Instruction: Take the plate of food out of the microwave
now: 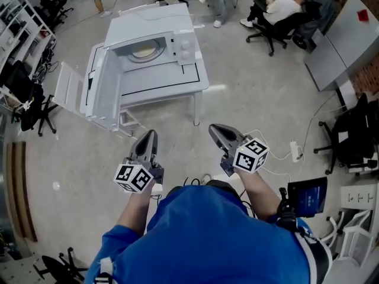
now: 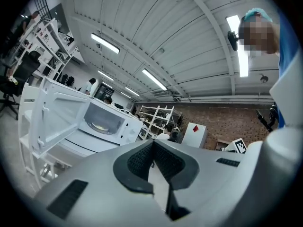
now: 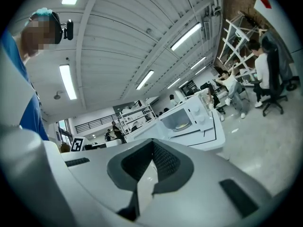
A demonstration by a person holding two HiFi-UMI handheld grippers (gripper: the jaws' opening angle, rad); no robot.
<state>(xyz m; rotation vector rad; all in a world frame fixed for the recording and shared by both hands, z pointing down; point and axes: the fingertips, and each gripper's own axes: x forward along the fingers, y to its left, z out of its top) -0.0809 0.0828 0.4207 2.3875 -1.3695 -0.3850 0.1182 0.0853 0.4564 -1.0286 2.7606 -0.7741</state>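
Both empty, clenched: your grey left gripper point(image 1: 150, 136), grey right gripper point(image 1: 215, 129). Reach white boxy microwave point(image 1: 180, 43) with jaws shut and you shove pale round plate point(image 1: 144, 53); left may clip open door point(image 1: 96, 84).

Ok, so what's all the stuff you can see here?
white microwave: one, white, door open, on the table
plate of food: one, pale, inside the microwave
white table: one, white, under the microwave
black office chairs: several, black, round the room's edges
white power strip: one, white, on the floor, right
dark screen: one, dark blue, lower right
blue shirt: one, blue, bottom
grey left tool: one, grey, shut, empty
grey right tool: one, grey, shut, empty
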